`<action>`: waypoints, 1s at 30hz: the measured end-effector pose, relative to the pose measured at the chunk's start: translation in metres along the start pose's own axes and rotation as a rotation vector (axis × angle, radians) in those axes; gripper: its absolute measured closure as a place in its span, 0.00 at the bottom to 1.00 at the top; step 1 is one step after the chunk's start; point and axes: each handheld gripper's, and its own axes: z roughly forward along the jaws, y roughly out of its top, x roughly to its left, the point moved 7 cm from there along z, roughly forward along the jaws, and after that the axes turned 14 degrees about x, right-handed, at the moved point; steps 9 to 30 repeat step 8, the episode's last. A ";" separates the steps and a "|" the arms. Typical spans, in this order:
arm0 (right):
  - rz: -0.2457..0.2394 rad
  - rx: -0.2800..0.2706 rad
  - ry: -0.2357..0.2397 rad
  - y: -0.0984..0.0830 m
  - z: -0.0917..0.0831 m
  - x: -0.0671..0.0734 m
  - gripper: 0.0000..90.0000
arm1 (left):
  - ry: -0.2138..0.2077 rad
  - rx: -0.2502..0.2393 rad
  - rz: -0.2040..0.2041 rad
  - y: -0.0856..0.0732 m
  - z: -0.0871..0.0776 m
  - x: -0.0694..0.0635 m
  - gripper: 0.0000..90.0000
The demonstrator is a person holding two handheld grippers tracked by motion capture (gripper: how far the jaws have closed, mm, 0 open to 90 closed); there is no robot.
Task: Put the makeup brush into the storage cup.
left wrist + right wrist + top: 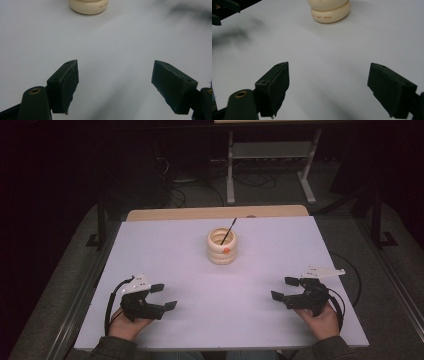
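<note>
You held your left gripper [167, 296] and right gripper [282, 288] spread wide over the white bench [200, 280], near a ribbed cream ceramic pot [222, 246].

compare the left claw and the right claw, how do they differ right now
The left claw sits near the table's left front corner, the right claw near its right front corner. The left claw's tips point rightward toward the middle, the right claw's leftward. Both are open, empty, hand-held low over the table, well short of the cream ribbed pot with its thin black stick.
</note>
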 end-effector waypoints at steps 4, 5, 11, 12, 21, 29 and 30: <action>-0.001 0.000 -0.001 -0.001 -0.002 0.000 0.19 | 0.001 -0.008 -0.002 0.001 -0.001 0.001 0.24; -0.004 0.000 -0.006 -0.001 -0.002 -0.001 0.19 | 0.001 -0.008 -0.003 0.001 -0.001 0.001 0.24; -0.008 0.000 -0.007 -0.001 -0.003 0.000 0.19 | -0.001 -0.007 -0.005 0.001 -0.001 0.001 0.24; -0.008 0.000 -0.007 -0.001 -0.003 0.000 0.19 | -0.001 -0.007 -0.005 0.001 -0.001 0.001 0.24; -0.008 0.000 -0.007 -0.001 -0.003 0.000 0.19 | -0.001 -0.007 -0.005 0.001 -0.001 0.001 0.24; -0.008 0.000 -0.007 -0.001 -0.003 0.000 0.19 | -0.001 -0.007 -0.005 0.001 -0.001 0.001 0.24; -0.008 0.000 -0.007 -0.001 -0.003 0.000 0.19 | -0.001 -0.007 -0.005 0.001 -0.001 0.001 0.24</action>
